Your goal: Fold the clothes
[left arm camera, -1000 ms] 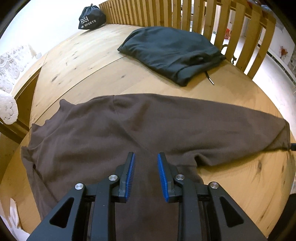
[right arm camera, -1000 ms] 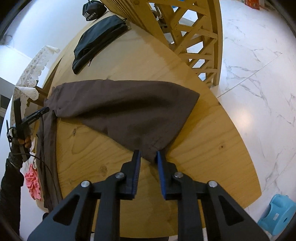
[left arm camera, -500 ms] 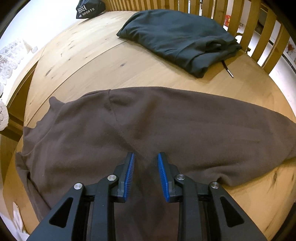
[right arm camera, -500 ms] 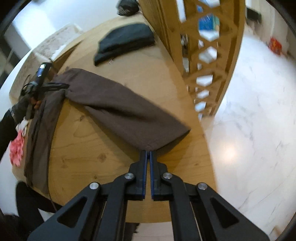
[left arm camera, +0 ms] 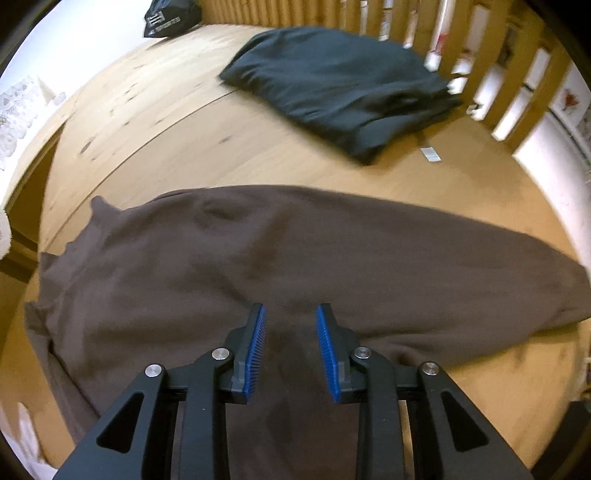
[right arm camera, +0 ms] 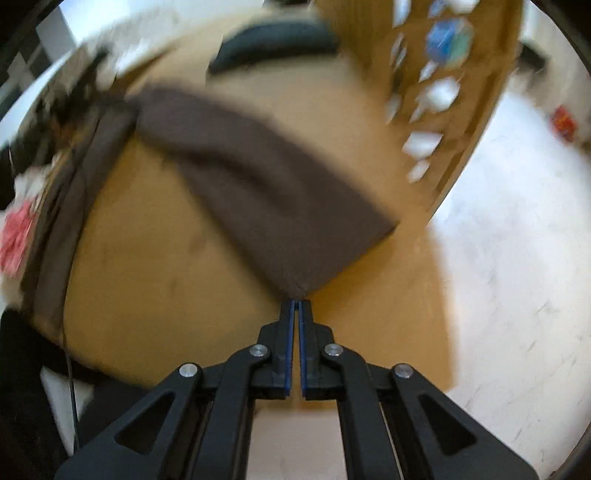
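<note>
A brown sweatshirt (left arm camera: 258, 258) lies spread on the round wooden table (left arm camera: 184, 122), one sleeve stretched out to the right. My left gripper (left arm camera: 290, 314) hovers over its body, pointing steeply down. Its blue pads stand apart with only flat cloth showing beneath the gap. In the blurred right wrist view the sleeve (right arm camera: 277, 192) runs from the body at the left to its cuff. My right gripper (right arm camera: 296, 304) is shut on the cuff's corner near the table's edge.
A folded dark garment (left arm camera: 340, 92) lies at the far side of the table, with a black bag (left arm camera: 166, 22) behind it. A wooden railing (left arm camera: 517, 74) borders the table on the right, and white marble floor (right arm camera: 517, 295) lies beyond the edge. Something pink (right arm camera: 14, 236) shows at the left.
My right gripper closed on the sleeve's cuff corner, then rolled and shifted with it; the sleeve now looks narrower and drawn out. The left gripper slid a little across the sweatshirt, its jaws still apart.
</note>
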`<action>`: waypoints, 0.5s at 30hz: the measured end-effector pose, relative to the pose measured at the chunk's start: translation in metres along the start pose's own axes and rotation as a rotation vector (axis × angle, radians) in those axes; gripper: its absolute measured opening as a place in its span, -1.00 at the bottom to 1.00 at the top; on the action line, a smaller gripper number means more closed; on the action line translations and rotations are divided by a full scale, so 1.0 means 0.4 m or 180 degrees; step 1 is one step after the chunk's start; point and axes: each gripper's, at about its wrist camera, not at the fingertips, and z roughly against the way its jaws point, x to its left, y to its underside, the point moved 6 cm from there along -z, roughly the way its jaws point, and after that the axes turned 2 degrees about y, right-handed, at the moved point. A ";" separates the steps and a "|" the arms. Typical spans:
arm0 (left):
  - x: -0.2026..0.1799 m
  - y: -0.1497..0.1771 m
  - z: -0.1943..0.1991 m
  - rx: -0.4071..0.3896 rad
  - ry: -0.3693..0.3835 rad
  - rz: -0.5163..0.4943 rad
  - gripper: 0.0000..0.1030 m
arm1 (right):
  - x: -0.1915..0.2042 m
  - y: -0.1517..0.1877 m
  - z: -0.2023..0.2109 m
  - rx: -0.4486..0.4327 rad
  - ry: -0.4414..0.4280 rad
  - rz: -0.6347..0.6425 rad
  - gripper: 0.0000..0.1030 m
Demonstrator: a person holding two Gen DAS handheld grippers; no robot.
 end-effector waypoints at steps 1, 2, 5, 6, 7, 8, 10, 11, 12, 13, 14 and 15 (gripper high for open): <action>-0.036 0.006 0.014 -0.0018 0.0063 -0.0093 -0.48 | -0.002 0.014 -0.003 0.0076 -0.0011 -0.0023 -0.95; -0.083 0.011 0.028 -0.0027 0.0104 -0.0223 -0.48 | -0.004 0.028 -0.004 0.0145 -0.0023 -0.0050 -0.93; -0.296 0.051 0.066 -0.0041 0.0444 -0.0751 -0.48 | -0.062 0.029 0.042 0.0036 -0.0152 -0.0454 -0.83; -0.375 0.064 0.075 -0.0045 0.0584 -0.0948 -0.47 | -0.095 0.023 0.062 -0.0047 -0.0225 -0.0681 -0.76; -0.451 0.073 0.080 -0.0067 0.0698 -0.1119 -0.47 | -0.124 0.014 0.072 -0.0100 -0.0278 -0.0860 -0.69; -0.525 0.083 0.084 -0.0093 0.0805 -0.1282 -0.47 | -0.154 0.004 0.081 -0.0153 -0.0331 -0.1039 -0.56; -0.663 0.100 0.086 -0.0123 0.0986 -0.1585 -0.45 | -0.204 -0.020 0.095 -0.0252 -0.0431 -0.1313 -0.55; -0.724 0.106 0.082 -0.0120 0.1050 -0.1716 -0.45 | -0.213 -0.028 0.095 -0.0269 -0.0429 -0.1353 -0.55; -0.785 0.113 0.077 -0.0118 0.1114 -0.1848 -0.45 | -0.222 -0.035 0.095 -0.0285 -0.0426 -0.1394 -0.55; -0.832 0.119 0.074 -0.0125 0.1144 -0.1945 -0.45 | -0.232 -0.042 0.090 -0.0290 -0.0422 -0.1451 -0.55; -0.874 0.123 0.072 -0.0135 0.1165 -0.2032 -0.45 | -0.240 -0.045 0.087 -0.0289 -0.0446 -0.1484 -0.55; -0.910 0.125 0.067 -0.0147 0.1172 -0.2102 -0.43 | -0.246 -0.044 0.084 -0.0285 -0.0469 -0.1503 -0.55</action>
